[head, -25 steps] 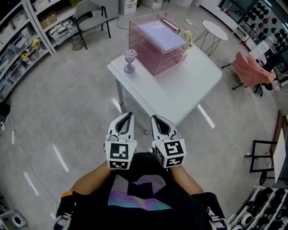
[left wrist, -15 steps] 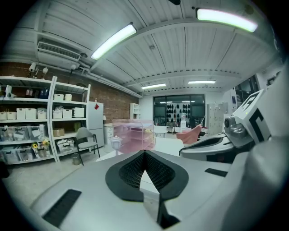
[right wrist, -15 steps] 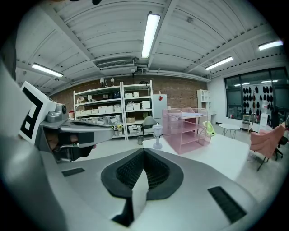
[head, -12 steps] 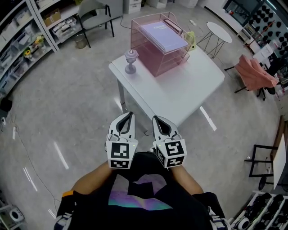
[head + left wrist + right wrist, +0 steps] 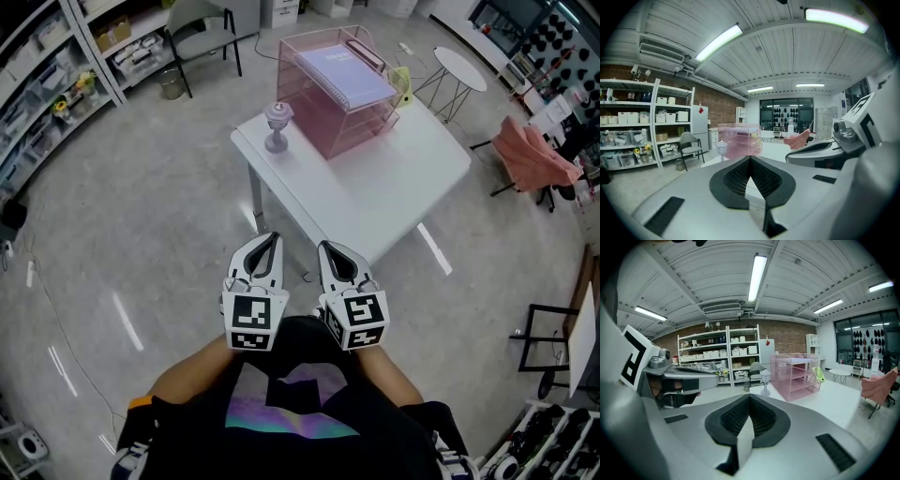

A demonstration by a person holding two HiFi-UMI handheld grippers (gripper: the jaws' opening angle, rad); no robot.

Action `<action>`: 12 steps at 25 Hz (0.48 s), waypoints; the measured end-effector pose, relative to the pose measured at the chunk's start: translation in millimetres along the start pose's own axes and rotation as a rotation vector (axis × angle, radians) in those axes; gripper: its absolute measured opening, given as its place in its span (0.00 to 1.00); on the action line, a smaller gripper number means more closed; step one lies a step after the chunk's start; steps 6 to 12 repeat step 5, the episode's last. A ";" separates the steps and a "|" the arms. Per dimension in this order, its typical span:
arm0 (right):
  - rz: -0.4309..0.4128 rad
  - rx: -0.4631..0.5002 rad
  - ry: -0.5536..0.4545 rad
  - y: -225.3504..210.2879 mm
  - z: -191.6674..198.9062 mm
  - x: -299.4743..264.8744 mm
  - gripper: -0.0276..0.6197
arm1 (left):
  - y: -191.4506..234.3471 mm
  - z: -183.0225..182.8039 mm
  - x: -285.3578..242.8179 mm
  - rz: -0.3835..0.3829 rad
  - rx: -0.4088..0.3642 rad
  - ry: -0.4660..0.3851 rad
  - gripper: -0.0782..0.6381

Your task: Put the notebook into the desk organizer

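A lilac spiral notebook [image 5: 345, 75] lies flat on the top tier of the pink wire desk organizer [image 5: 328, 120], which stands at the far end of the white table [image 5: 375, 187]. The organizer [image 5: 799, 373] also shows in the right gripper view, and as a pink organizer [image 5: 738, 140] in the left gripper view. My left gripper [image 5: 265, 246] and right gripper [image 5: 330, 251] are held side by side close to my body, short of the table's near corner. Both are shut and hold nothing.
A small lilac lamp-like ornament [image 5: 277, 125] stands on the table beside the organizer. Shelving [image 5: 56, 56] lines the left wall, a grey chair [image 5: 202, 33] stands behind the table, and a round side table [image 5: 459, 66] and a pink-draped chair [image 5: 530, 155] are to the right.
The table and organizer have shifted slightly right and up in the head view as the head moved. Both grippers stay in place, shut.
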State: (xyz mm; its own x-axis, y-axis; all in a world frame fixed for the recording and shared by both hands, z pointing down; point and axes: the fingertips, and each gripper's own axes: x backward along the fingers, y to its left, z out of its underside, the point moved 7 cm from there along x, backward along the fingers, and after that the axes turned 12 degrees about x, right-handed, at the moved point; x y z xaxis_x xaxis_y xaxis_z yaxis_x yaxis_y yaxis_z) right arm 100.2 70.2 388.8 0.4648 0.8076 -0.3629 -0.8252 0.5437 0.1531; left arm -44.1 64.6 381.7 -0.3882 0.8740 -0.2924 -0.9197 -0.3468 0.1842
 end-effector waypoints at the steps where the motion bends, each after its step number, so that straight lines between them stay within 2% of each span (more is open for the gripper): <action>1: -0.001 0.001 0.000 1.1 -0.1 0.8 0.07 | 0.0 0.5 1.1 0.000 0.001 0.001 0.12; 12: -0.005 0.001 0.001 5.8 -0.8 3.7 0.07 | 0.3 2.1 4.9 0.002 0.003 0.005 0.12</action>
